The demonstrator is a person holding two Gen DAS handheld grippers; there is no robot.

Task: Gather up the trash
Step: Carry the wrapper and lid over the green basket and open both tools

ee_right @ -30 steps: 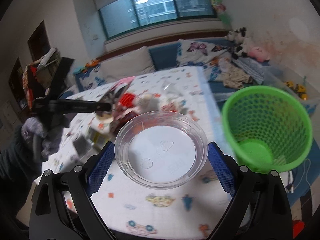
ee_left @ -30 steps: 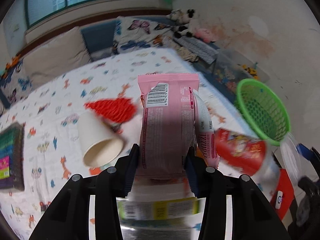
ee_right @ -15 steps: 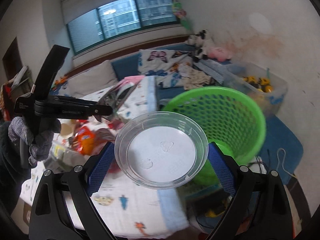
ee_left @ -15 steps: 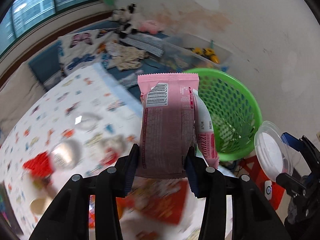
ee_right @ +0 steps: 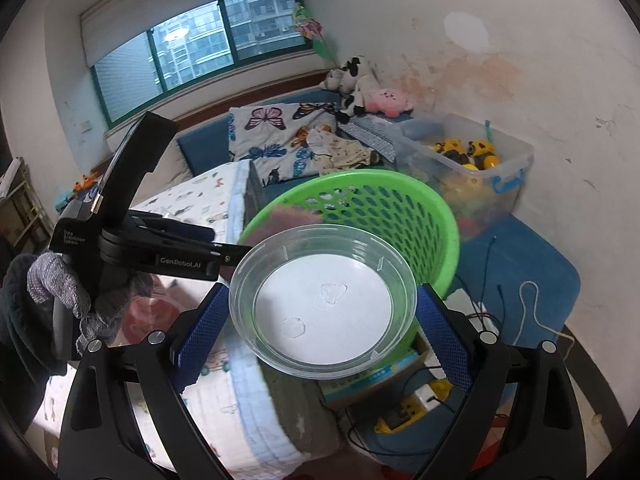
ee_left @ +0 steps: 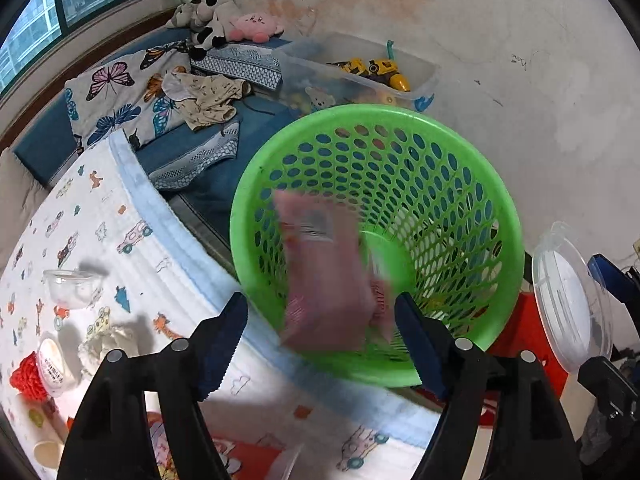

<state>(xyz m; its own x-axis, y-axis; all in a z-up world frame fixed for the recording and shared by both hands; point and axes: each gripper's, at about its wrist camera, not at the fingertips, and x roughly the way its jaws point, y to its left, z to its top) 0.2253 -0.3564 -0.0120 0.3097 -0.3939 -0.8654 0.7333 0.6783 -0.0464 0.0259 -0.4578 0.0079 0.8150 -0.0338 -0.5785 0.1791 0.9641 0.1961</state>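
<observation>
Dropping step: one piece of trash is on its way into the bin, judged from the blurred pink wrapper (ee_left: 326, 280) hanging free between the spread jaws of the left gripper (ee_left: 320, 316), touching neither.
Bed, left side: a cartoon-print sheet (ee_left: 100, 240) still carries litter, namely a clear plastic cup (ee_left: 72, 286), a crumpled tissue (ee_left: 106, 340), a small white tub (ee_left: 52, 364) against a red mesh scrap (ee_left: 22, 376), and a red wrapper (ee_left: 248, 454) at the near edge.
Left gripper: jaws wide, holding nothing, poised over the near rim of the basket just off the bed's right edge.
Pink wrapper: smeared by motion, seen against the basket's inner wall and floor; whether it has landed I cannot tell.
Green basket (ee_left: 460, 184): a perforated plastic bin standing on the floor beside the bed, upright, its mouth open to both cameras.
Right gripper (ee_right: 318, 320): jaws set wide around a clear plastic lid (ee_right: 324, 300), gripping it by its rim, concave face toward the camera.
Clear lid position: held near the basket's rim, on the side away from the bed, not yet over the opening so far as the left view shows (ee_left: 568, 296).
Next move, as I judge it: carry the lid over the basket's mouth and part the jaws; tilting it edge-down should keep it from lodging flat across the rim.
After that: both grippers go back to the bed for the cup, tissue, tub and wrapper.
</observation>
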